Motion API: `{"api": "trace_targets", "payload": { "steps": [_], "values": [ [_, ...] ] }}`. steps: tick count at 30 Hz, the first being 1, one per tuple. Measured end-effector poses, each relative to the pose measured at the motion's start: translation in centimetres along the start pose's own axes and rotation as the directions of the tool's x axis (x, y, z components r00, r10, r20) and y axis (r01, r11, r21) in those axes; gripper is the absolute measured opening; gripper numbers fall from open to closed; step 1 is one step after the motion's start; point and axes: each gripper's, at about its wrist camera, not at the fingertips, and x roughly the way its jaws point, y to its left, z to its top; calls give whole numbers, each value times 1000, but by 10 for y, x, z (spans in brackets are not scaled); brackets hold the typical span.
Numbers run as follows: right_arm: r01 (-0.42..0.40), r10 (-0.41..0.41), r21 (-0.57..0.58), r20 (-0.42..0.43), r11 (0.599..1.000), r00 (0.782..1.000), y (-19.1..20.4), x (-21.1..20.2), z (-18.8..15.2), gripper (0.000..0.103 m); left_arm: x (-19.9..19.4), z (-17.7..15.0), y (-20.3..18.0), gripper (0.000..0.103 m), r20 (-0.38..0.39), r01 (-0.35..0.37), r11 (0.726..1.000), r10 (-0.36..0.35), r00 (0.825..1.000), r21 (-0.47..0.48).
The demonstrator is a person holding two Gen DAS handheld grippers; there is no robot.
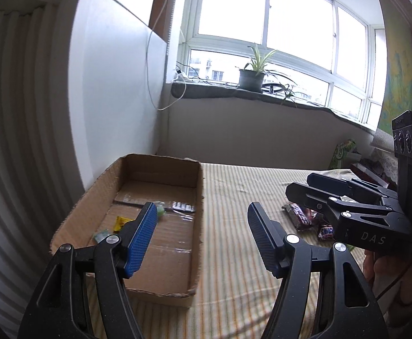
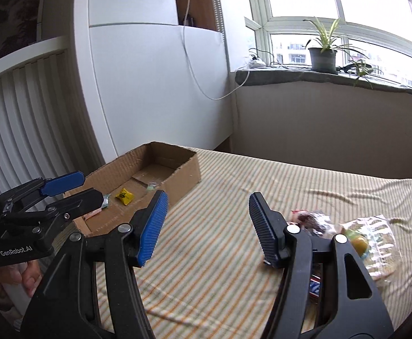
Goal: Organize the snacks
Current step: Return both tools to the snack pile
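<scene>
Snacks split between two places: a few small wrapped candies, including a yellow wrapped candy (image 2: 124,195), lie in the cardboard box (image 1: 197,197) on the striped bedspread (image 2: 234,197), while Snickers bars (image 1: 302,216) and a clear crinkly bag (image 2: 381,243) sit loose on the cloth to the right. I judge the bars light, fairly stiff and slick in their film wrappers, best pinched across the narrow middle; the bag looks soft and slippery, so I would grip a bunched edge. Left gripper (image 1: 203,223) hangs spread wide and empty beside the box. Right gripper (image 2: 207,214) is likewise parted, holding nothing. Left view alone reads the Snickers lettering; right view alone shows the bag and the round yellow item inside it.
</scene>
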Motion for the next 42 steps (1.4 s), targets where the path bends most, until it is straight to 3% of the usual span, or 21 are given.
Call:
{"api": "trace_targets", "payload": {
  "steps": [8,13,20,25,28,36,42],
  "values": [
    [201,-205,152,12,968,979,-108,-72,-32,64,22,5,-91,69,-36,128,986,-125,991,109],
    [243,-251,191,19,951,968,-137,-96,-40,64,27,4,-129,69,-58,184,969,-177,983,167],
    [249,-256,183,15,951,967,-135,-100,-44,64,29,8,-139,69,-58,206,962,-199,978,181],
    [274,-269,160,-53,948,962,-131,-95,-69,64,43,-8,-144,70,-103,231,960,-217,971,157],
    [293,-280,135,-108,947,954,-125,-91,-90,65,56,-29,-148,70,-161,254,957,-232,959,136],
    [220,-203,65,-204,973,958,-92,-77,-136,65,75,-87,-145,70,-316,285,956,-249,915,71],
    [196,-182,39,-228,980,957,-89,-62,-137,65,80,-75,-140,70,-337,295,955,-267,903,35]
  ]
}}
